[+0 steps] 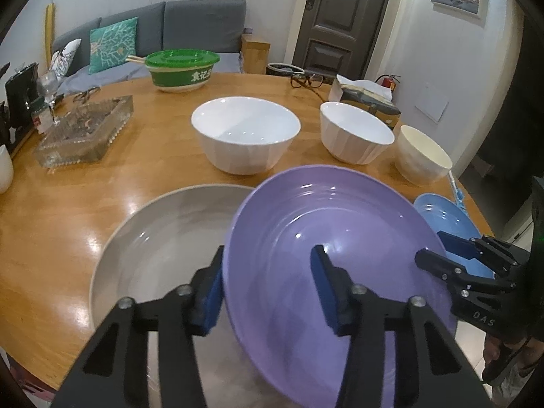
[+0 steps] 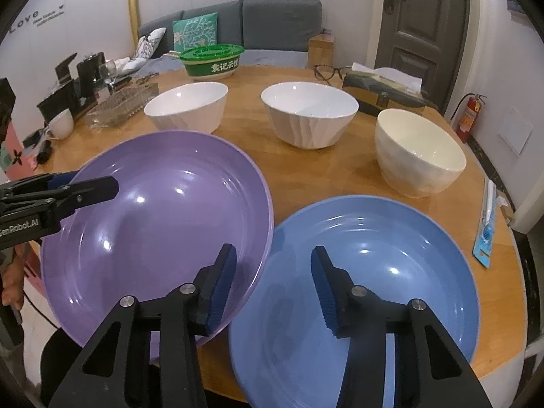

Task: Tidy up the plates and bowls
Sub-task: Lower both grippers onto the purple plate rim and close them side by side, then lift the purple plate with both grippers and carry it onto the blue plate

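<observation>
My left gripper (image 1: pixel 268 289) straddles the near rim of a purple plate (image 1: pixel 333 255), one finger under it and one inside, and holds it tilted above a grey plate (image 1: pixel 153 238). The purple plate (image 2: pixel 153 224) shows raised in the right wrist view, with the left gripper (image 2: pixel 85 187) on its left rim. My right gripper (image 2: pixel 272 285) is open and empty above a blue plate (image 2: pixel 374 272), also seen in the left wrist view (image 1: pixel 442 214). Two white bowls (image 1: pixel 244 132) (image 1: pixel 353 132) and a cream bowl (image 1: pixel 421 156) stand behind.
A round wooden table (image 1: pixel 51 221) holds a green-lidded container (image 1: pixel 182 69), a glass tray (image 1: pixel 85 132), glasses (image 1: pixel 306 81), a tissue box (image 1: pixel 363 97), a white cup (image 2: pixel 61 124) and a blue packaged toothbrush (image 2: pixel 486 227) at the right edge.
</observation>
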Available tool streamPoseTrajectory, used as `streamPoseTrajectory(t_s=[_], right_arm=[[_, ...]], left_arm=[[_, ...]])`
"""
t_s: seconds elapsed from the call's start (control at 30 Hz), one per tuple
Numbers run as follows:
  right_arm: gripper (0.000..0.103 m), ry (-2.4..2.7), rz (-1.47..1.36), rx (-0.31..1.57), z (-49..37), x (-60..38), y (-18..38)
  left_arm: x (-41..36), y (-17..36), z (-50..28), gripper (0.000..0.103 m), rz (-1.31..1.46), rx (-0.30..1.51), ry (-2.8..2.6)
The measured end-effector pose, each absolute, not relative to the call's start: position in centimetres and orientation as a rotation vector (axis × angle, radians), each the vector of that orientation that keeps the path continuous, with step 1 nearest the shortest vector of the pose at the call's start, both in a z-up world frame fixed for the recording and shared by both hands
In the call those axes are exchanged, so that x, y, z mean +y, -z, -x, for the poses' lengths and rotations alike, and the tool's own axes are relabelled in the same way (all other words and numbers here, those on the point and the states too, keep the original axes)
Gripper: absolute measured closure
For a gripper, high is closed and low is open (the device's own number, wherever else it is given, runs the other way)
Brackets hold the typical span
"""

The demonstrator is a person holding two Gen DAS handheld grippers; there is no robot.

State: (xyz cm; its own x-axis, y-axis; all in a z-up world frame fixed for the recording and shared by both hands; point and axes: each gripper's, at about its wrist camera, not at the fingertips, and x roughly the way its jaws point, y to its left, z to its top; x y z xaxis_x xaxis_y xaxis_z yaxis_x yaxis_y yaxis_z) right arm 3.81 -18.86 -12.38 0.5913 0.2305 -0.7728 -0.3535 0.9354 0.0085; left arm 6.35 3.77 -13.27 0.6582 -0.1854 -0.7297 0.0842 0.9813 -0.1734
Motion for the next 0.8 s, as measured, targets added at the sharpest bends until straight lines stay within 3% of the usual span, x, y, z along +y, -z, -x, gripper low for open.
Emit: streamPoseTrajectory(t_s=[0.1, 0.3, 0.8], right_arm=[[0.069, -0.351, 0.146, 0.874, -3.8, -18.7, 12.38], [0.086, -0.382, 0.136, 0.879, -3.7, -18.08, 12.35], [0.088, -0.378, 0.132, 0.879, -3.82, -17.92, 12.4]], left_arm=[[3.87, 13.58, -6.48, 0.069, 0.126, 0.848, 0.148], [4.33, 13.84, -6.44, 0.078, 0.136, 0.846, 0.134], [4.54, 13.35, -6.28, 0.083, 0.138, 0.838, 0.134]])
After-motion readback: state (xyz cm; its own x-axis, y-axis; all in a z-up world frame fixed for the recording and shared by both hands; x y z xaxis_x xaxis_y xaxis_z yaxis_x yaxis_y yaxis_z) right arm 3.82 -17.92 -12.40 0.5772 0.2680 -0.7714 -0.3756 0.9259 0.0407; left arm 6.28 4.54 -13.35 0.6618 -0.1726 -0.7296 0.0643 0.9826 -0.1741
